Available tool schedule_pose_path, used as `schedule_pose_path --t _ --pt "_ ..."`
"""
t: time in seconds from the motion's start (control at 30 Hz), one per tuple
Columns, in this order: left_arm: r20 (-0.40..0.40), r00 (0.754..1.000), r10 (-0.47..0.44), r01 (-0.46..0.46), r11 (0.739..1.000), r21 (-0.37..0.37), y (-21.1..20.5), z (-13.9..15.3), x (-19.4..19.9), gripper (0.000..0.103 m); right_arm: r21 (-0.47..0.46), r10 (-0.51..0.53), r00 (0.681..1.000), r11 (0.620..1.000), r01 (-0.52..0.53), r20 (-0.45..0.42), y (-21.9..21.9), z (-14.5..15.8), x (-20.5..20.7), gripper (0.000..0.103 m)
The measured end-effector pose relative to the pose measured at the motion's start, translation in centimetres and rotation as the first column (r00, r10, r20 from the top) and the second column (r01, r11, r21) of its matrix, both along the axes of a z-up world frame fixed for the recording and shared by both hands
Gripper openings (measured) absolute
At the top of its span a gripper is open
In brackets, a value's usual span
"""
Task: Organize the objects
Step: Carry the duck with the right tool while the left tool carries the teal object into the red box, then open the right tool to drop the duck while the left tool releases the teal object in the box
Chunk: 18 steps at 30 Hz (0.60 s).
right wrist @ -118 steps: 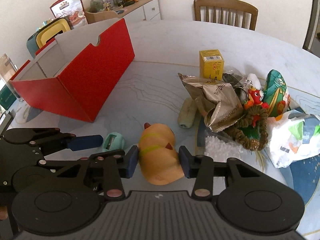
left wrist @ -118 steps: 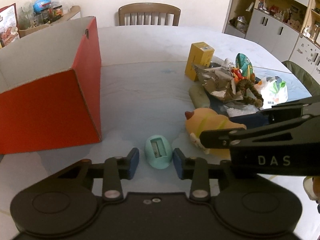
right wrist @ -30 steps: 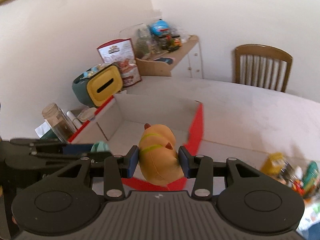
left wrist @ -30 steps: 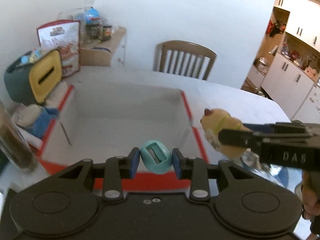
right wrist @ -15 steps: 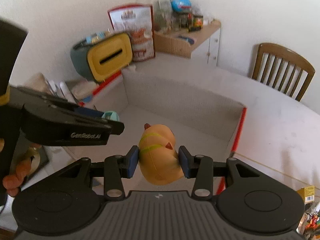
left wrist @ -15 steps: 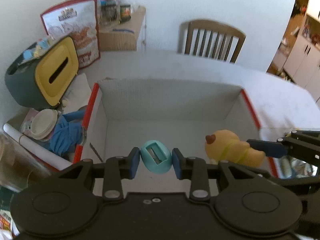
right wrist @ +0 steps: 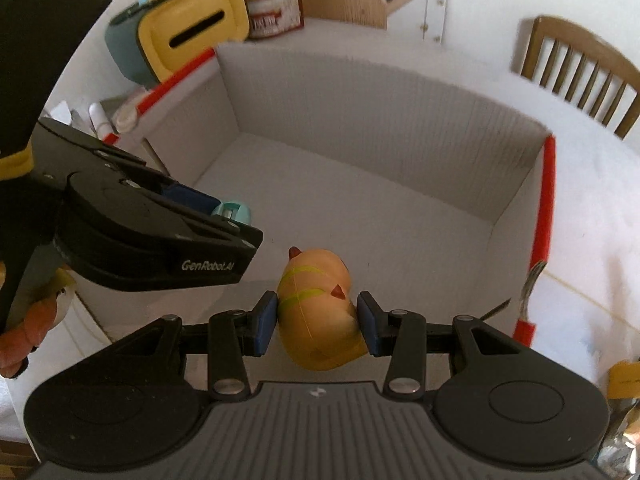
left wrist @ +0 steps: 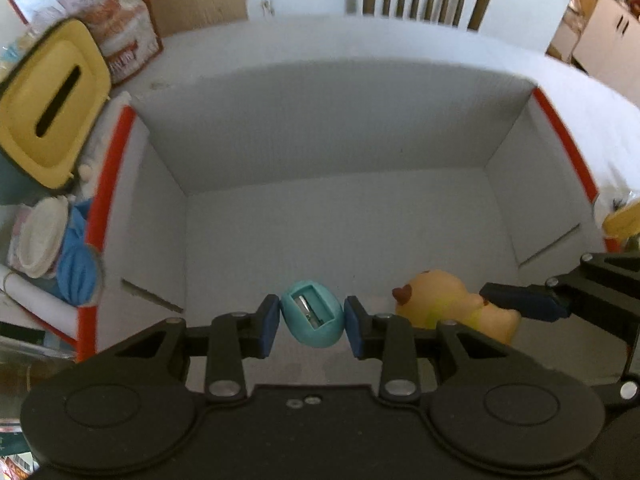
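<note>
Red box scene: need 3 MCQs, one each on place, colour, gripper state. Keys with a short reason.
1. Where is the left gripper holding the sharpener?
A. Over the open box
B. Over the chair
C. Beside the yellow tissue holder

2. What colour is the sharpener?
A. Red
B. Teal
C. White

3. What state is the right gripper in?
A. Open and empty
B. Shut on the duck toy
C. Shut on the sharpener

Key:
1 A: the box's white floor and walls lie right behind the sharpener in the left wrist view.
2 B: its egg-shaped body is teal, with a metal blade showing.
3 B: both blue pads sit against the sides of the yellow-orange duck.
</note>
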<state>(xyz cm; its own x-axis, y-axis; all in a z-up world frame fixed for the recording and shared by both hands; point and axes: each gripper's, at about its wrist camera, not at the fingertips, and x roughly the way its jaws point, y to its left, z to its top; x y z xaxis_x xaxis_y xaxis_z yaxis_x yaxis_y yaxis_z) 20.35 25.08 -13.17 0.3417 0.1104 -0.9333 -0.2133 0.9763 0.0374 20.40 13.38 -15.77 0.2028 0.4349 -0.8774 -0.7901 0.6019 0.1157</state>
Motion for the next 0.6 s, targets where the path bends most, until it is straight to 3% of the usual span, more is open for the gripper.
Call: schedule_pose_path --t 0.2,0.5,0.57,0.6 --pt "-0.081 0.997 -0.019 0.018 1.000 -0.013 0.3 -1.3 0.5 0.034 -0.038 -0.024 0.999 0.999 0.022 -0.049 0.5 -1.0 0.3 0.043" --pt "-0.177 0.983 -0.048 0.040 0.998 -0.050 0.4 -2.4 1.0 0.034 -0.055 -0.053 0.998 0.997 0.052 -0.028 0.4 -0.8 -0.2 0.044" --pt "-0.182 0.982 -0.039 0.027 0.997 -0.068 0.6 -2.4 0.9 0.035 -0.047 -0.055 0.998 0.997 0.054 -0.014 0.2 -0.3 -0.5 0.048" --pt "-0.181 0.983 -0.036 0.022 0.997 -0.080 0.7 -2.4 0.9 0.036 -0.043 -0.055 0.998 0.998 0.055 -0.002 0.1 -0.1 -0.7 0.056"
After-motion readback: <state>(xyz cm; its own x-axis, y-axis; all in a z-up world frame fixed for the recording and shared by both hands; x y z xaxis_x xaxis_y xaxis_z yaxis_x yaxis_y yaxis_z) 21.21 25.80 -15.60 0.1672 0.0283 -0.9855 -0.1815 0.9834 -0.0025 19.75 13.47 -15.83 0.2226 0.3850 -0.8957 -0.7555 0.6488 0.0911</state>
